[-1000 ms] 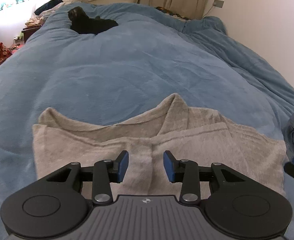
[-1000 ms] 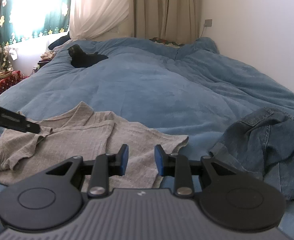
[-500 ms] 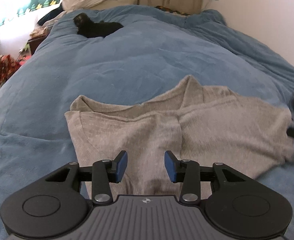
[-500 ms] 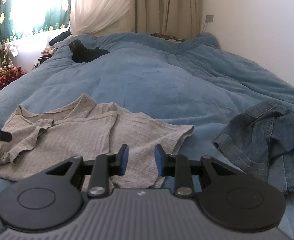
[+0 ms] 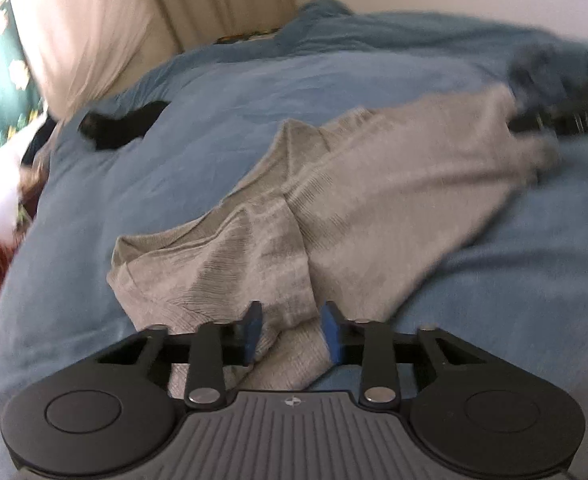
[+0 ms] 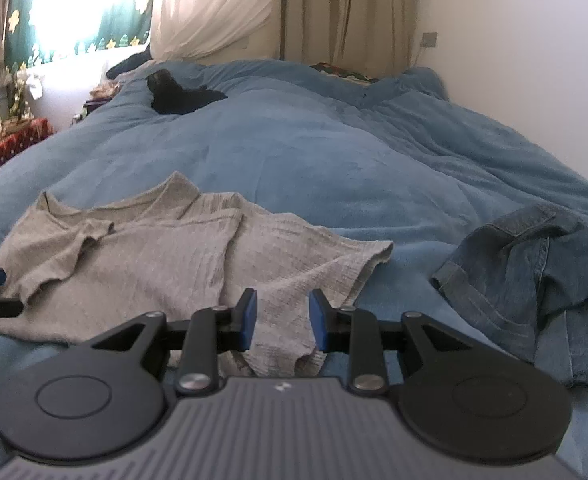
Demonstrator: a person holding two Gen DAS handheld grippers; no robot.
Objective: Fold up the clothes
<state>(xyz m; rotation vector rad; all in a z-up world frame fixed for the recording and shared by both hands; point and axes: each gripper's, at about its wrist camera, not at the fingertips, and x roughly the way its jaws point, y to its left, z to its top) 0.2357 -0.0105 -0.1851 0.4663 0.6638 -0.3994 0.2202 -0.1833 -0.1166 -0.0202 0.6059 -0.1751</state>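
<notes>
Lying flat, grey shirt [image 6: 153, 256] points its collar toward far pillows.

Grey shirt [image 6: 165, 264] partly folded, flat beside crumpled denim garment [image 6: 534, 276].

Left tool [image 5: 291, 330] jaws parted, view tilted; right tool [image 6: 282, 320] jaws parted, level.
</notes>
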